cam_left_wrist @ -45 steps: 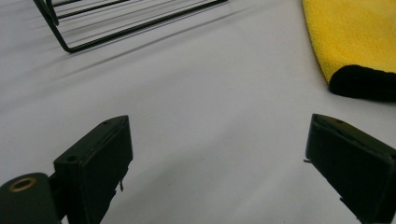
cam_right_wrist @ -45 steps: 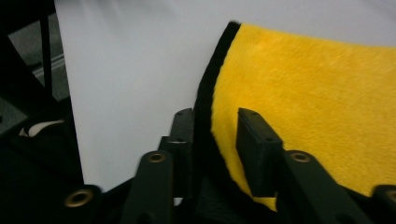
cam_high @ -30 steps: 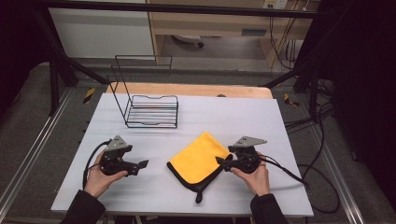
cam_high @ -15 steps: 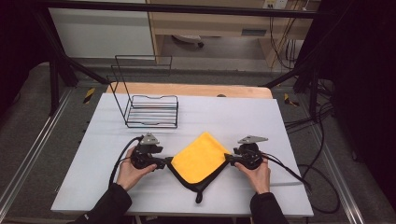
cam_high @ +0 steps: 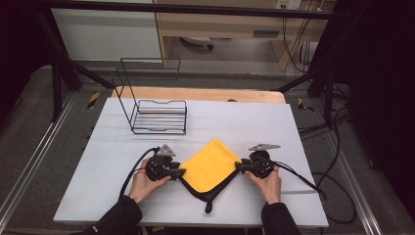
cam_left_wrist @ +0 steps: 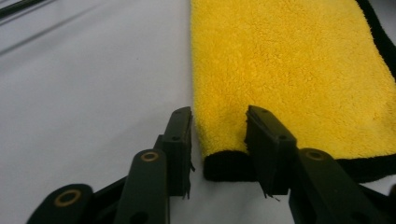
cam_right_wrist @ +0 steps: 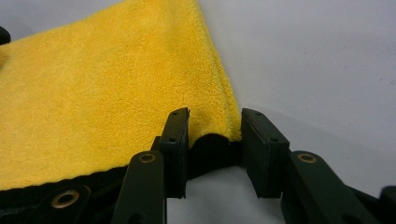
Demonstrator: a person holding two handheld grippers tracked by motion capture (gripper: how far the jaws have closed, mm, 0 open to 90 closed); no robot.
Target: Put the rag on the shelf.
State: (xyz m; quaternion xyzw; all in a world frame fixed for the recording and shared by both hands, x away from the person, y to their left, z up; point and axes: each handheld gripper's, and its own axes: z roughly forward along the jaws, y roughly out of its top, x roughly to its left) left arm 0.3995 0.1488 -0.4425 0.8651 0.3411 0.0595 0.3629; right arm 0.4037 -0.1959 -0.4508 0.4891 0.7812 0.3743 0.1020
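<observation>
**Two corners lined up, neither one pinched yet**

Two grippers sit at opposite corners of the yellow cloth [cam_high: 211,164], which lies folded flat on the white table [cam_high: 293,127] with a black underside peeking out along its near edges. The left gripper [cam_left_wrist: 218,140] has its jaws spread apart, and the cloth's black-edged corner lies right between the fingers [cam_left_wrist: 180,140], not yet squeezed; bare table shows beside the left-hand finger. The right gripper [cam_right_wrist: 214,140] stands the same way: jaws parted, the other corner tucked into the gap between them, with the cloth's yellow pile stretching ahead of the fingers and off to one side of them.

From the high view, the left gripper [cam_high: 180,172] and the right gripper [cam_high: 240,166] face each other across the cloth, each held low by a hand at the table's near side. A wire rack [cam_high: 159,116] stands well beyond the fingertips, toward the far left of the table, untouched.

As I judge it, the approach is done and the grasp is what remains: both sets of fingers need to close on their corners before the cloth can be lifted, unfolded or refolded. Nothing has left the table surface so far.
</observation>
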